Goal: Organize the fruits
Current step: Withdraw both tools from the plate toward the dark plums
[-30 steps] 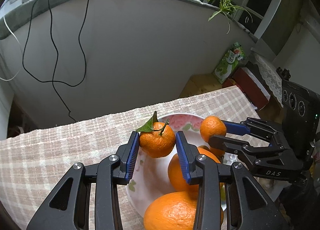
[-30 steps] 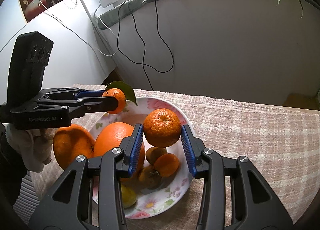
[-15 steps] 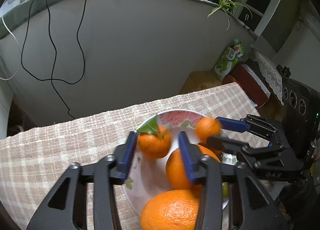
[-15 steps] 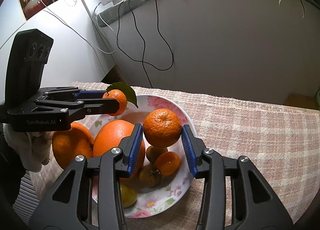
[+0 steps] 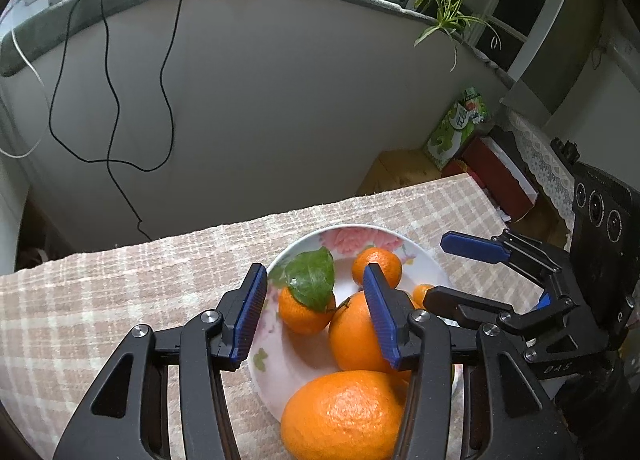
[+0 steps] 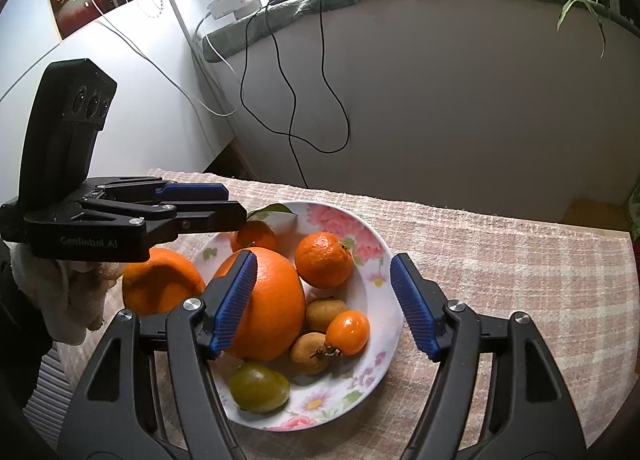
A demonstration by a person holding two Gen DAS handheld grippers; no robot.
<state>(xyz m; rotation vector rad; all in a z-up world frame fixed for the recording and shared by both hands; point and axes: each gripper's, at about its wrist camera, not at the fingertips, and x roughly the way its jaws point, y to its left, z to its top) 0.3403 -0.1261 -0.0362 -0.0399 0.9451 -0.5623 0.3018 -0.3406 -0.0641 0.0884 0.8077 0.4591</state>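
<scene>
A floral white bowl (image 6: 376, 260) (image 5: 280, 376) on the checked tablecloth holds fruit. My left gripper (image 5: 314, 316) is open above it; a leafy mandarin (image 5: 304, 310) (image 6: 254, 236) lies in the bowl below the jaws. My right gripper (image 6: 324, 304) is open too; a plain mandarin (image 6: 324, 260) (image 5: 378, 266) rests in the bowl beyond it. A big orange (image 6: 268, 308) (image 5: 356, 336) sits in the bowl, with two brown kiwis (image 6: 324, 310), a small orange fruit (image 6: 348, 332) and a green fruit (image 6: 260, 388).
Another large orange (image 6: 160, 286) (image 5: 344, 416) lies on the cloth just outside the bowl's left rim. The tablecloth (image 6: 500, 280) stretches right and back to the table's far edge. A grey wall with hanging black cables (image 5: 112, 100) stands behind.
Both grippers have opened and let go of their mandarins, which now lie in the bowl. Both grippers have pulled back a little.
</scene>
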